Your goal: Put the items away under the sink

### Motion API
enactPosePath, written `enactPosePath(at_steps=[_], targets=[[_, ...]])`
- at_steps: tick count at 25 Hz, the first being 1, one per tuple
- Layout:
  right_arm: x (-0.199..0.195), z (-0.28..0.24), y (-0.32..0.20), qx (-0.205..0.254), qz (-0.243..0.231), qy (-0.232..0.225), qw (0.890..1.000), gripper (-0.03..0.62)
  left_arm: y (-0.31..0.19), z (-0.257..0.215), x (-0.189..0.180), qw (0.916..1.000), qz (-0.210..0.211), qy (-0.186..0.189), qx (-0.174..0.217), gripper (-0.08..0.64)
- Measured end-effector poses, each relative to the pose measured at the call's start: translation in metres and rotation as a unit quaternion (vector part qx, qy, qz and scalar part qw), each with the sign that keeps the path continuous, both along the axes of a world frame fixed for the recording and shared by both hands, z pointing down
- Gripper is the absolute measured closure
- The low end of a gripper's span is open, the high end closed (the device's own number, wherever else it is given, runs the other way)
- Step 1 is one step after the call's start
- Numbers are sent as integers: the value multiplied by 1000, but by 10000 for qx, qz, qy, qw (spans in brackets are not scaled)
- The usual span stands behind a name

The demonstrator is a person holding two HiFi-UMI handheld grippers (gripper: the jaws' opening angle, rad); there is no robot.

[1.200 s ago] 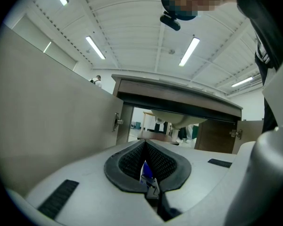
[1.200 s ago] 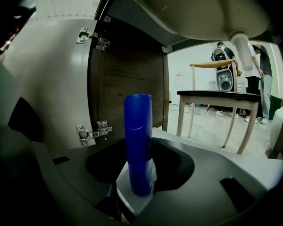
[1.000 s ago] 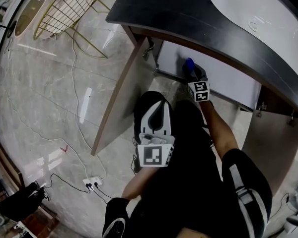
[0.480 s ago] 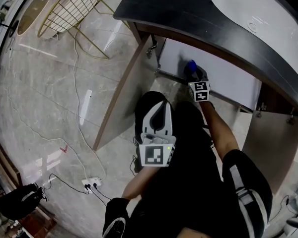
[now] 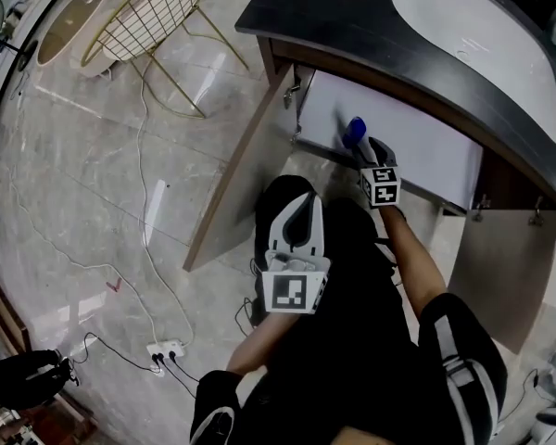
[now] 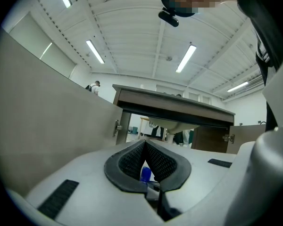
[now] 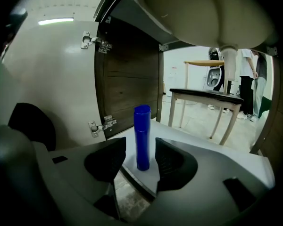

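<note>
Right claw (image 7: 140, 149) held wide astride upright blue plastic bottle (image 7: 142, 135); left claw (image 6: 145, 147) closed, empty. Bottle could be toppled if clipped on withdrawal.

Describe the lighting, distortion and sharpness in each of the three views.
Head view: fisheye bends the countertop, and glare streaks the glossy floor. Left gripper view: bright ceiling strip lights, dark vignetted corners, a mosaic patch at the top. Right gripper view: dim under the sink, the blue bottle sharp, the right gripper dark and soft up close.
</note>
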State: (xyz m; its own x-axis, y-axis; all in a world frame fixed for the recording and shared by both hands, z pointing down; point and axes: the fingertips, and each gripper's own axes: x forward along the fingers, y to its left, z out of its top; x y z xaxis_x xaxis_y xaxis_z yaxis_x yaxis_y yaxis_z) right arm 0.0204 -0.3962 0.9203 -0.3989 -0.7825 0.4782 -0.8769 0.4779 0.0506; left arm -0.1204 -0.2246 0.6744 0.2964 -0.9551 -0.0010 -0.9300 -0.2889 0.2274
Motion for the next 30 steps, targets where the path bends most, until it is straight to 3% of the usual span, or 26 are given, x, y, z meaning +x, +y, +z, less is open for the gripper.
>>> enactPosePath(at_steps=[4, 7, 12, 20, 30], targets=[[3, -6, 30, -302, -70, -47, 9995, 521, 1, 2, 1, 9999, 150, -13, 18, 546], [8, -4, 43, -663, 88, -92, 9977, 562, -5, -2, 4, 9996, 288, -17, -26, 545], [13, -22, 67, -1275, 230, -226, 9913, 580, -16, -23, 11, 9983, 492, -26, -319, 545], [23, -104, 118, -2087, 290, -341, 9770, 581, -24, -103, 35, 9934, 863, -225, -723, 545], [39, -241, 191, -2414, 183, -413, 9694, 581, 13, -230, 53, 9914, 722, -309, -1047, 545]])
